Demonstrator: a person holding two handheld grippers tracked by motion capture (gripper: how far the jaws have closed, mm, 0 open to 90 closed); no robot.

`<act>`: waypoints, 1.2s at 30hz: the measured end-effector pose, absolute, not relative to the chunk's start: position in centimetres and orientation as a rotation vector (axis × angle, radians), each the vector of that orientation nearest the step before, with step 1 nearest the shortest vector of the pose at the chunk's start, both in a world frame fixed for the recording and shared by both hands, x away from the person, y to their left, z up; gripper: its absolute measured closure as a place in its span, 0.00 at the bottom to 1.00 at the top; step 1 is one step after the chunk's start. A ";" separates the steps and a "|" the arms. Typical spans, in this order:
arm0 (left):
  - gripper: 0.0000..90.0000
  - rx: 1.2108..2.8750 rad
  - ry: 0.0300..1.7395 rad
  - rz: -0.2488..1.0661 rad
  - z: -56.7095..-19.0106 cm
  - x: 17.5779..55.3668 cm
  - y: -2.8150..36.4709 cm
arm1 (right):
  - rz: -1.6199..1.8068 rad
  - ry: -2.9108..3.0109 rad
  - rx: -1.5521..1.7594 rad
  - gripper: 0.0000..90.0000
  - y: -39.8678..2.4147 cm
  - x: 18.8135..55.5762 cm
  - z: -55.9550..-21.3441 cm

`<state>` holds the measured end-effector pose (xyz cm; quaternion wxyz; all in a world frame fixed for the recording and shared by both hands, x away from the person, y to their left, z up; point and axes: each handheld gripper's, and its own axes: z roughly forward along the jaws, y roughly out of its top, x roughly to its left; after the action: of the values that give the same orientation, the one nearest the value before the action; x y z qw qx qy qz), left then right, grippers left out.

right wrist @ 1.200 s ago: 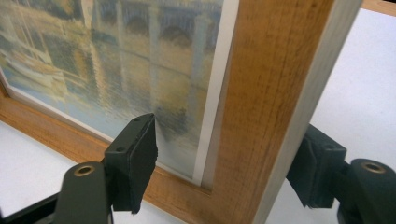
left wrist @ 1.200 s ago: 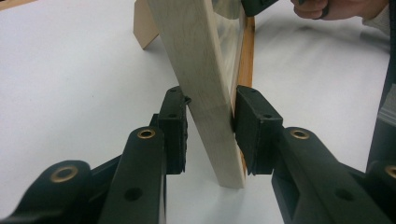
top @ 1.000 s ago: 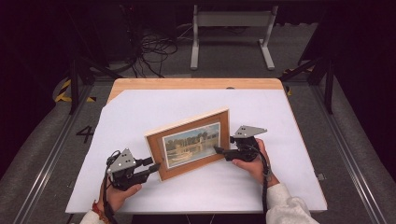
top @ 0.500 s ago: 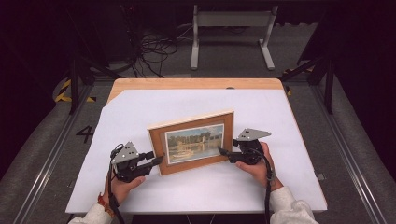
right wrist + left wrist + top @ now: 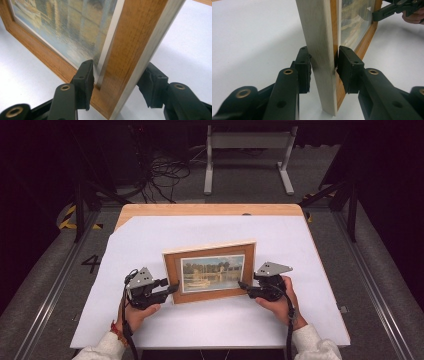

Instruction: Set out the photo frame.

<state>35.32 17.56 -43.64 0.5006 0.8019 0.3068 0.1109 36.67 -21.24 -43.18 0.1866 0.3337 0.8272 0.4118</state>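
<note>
A white sheet (image 5: 210,320) covers a wooden table (image 5: 210,209); beyond it lie a grey floor, tangled cables (image 5: 167,172) and a pale metal stand (image 5: 248,142) in a dark room.

The framed picture (image 5: 212,272) stands upright on its lower edge near the table's front, facing the person. The left gripper (image 5: 172,288) straddles its left edge with jaws just opened further — one pad (image 5: 303,68) touches, the other sits just off. The right gripper (image 5: 243,286) has just been closing on the right edge; its near pad (image 5: 85,82) rests against the frame.

A second ago the picture stood skewed, its right end farther back — now it is nearly square to the table edge.
</note>
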 end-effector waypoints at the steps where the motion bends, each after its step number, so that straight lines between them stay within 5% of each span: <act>1: 0.70 1.940 0.734 0.277 -43.7 35.5 17.5 | 1.163 2.330 0.941 0.54 -21.3 36.6 -43.2; 36: 0.65 1.965 0.707 0.282 -44.2 38.3 15.5 | 1.086 2.296 0.945 0.60 -22.6 35.3 -43.4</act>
<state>38.25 15.48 -44.17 0.4943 0.8105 0.2918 0.1163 35.29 -22.60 -43.40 0.2141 0.3405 0.8276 0.3916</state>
